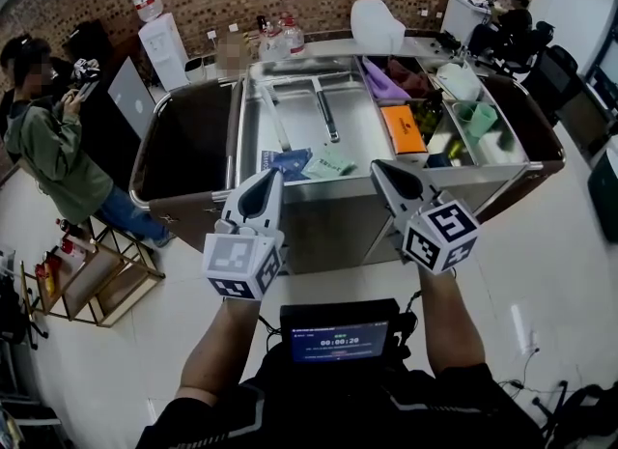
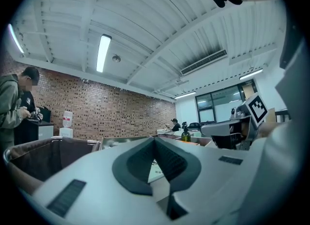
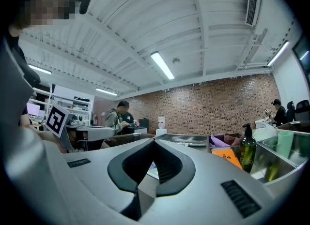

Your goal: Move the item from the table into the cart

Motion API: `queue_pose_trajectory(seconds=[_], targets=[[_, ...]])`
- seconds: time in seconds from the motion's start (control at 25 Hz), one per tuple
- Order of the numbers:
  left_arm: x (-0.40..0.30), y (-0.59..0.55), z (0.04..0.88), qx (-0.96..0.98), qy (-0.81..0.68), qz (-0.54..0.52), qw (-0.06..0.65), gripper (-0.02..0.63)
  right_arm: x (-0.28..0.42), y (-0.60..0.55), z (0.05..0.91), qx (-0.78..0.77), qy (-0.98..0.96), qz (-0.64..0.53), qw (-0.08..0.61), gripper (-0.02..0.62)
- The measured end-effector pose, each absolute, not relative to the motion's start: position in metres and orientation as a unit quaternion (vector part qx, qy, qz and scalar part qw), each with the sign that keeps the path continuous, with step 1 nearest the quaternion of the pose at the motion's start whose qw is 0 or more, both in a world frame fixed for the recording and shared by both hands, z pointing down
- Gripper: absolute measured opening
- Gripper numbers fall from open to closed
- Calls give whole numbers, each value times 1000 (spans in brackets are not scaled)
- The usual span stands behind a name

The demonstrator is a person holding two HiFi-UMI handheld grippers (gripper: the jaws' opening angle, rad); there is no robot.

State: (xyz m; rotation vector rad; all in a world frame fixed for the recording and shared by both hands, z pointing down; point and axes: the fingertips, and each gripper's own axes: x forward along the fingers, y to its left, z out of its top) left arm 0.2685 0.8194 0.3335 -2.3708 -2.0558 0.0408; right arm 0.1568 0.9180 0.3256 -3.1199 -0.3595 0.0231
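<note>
Fingers (image 2: 138, 166) on my left gripper (image 1: 271, 176) and right gripper (image 1: 378, 166) are pressed together, empty; just beyond them sits the steel bench (image 1: 359, 138), with perhaps paper packets (image 1: 328, 162).

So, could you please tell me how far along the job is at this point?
Nothing looks moved yet: the blue packet and orange box lie on the steel table. Nothing is in hand; left gripper and right gripper are shut and empty. All moving remains.

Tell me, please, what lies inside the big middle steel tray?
Two long metal tools, a blue packet and a pale green packet lie in the steel tray. The left gripper and the right gripper cover part of its near edge.
</note>
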Motion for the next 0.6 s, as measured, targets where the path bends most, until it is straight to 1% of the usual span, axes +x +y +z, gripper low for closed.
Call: queue_pose_trajectory(seconds=[0.24,0.6], targets=[[254,825,329,-757,-654,12,2,0,141,922,319,-994,-112,8,-2,0],[272,816,335,-757,-653,5,1,0,159,914,322,-994,-113,6,-1,0]])
